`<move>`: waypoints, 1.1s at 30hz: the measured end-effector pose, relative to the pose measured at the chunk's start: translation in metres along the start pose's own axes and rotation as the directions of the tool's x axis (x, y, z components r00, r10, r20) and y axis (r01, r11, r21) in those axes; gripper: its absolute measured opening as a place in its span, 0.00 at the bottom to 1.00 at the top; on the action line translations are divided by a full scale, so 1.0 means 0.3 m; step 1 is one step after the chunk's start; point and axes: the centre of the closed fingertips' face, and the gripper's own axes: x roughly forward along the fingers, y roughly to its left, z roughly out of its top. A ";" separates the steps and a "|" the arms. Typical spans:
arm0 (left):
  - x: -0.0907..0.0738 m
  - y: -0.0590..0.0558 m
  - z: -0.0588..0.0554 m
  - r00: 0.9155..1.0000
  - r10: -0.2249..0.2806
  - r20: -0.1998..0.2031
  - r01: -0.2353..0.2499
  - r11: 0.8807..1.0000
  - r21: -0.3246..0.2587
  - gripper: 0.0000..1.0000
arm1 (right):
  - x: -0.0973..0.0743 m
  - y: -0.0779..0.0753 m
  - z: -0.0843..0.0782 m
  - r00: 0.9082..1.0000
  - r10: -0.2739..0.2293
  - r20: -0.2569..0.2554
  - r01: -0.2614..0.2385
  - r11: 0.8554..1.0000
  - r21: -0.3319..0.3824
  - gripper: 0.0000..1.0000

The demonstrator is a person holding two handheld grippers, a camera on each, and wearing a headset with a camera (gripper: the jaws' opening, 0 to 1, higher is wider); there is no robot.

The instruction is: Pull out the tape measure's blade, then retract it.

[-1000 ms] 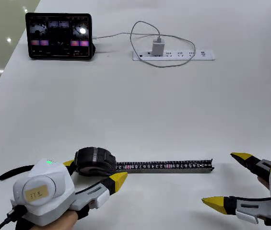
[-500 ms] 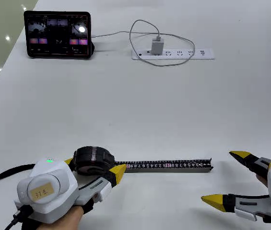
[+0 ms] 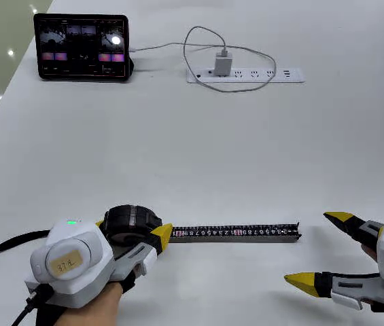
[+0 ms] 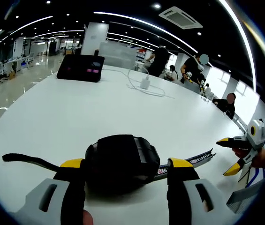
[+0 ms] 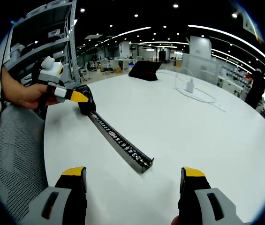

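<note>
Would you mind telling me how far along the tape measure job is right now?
Done: the blade lies pulled out flat on the table. In hand: the left tool grips the tape measure case, while the right tool is open, apart from the blade's end. Left: retracting the blade into the case.

The black round tape measure lies front-left on the white table, its marked blade running right. A dark tablet stands far behind
</note>
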 end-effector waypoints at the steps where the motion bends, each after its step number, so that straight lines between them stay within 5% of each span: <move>1: 0.001 0.002 0.001 1.000 0.004 0.001 -0.004 1.000 -0.007 0.67 | 0.000 0.001 0.001 1.000 0.000 0.000 0.000 1.000 -0.002 0.81; 17: 0.011 0.018 -0.002 0.999 0.033 -0.007 -0.033 0.999 0.004 0.61 | 0.011 -0.002 0.010 1.000 0.027 -0.016 -0.028 0.999 -0.044 0.70; 27: 0.011 0.018 -0.005 1.000 0.028 -0.014 -0.028 1.000 0.009 0.60 | 0.034 -0.013 0.007 0.992 0.112 -0.064 -0.119 0.986 -0.119 0.46; 33: 0.015 0.019 -0.003 0.999 0.027 -0.019 -0.027 1.000 0.011 0.60 | 0.053 -0.041 0.002 0.986 0.139 -0.094 -0.153 0.976 -0.156 0.41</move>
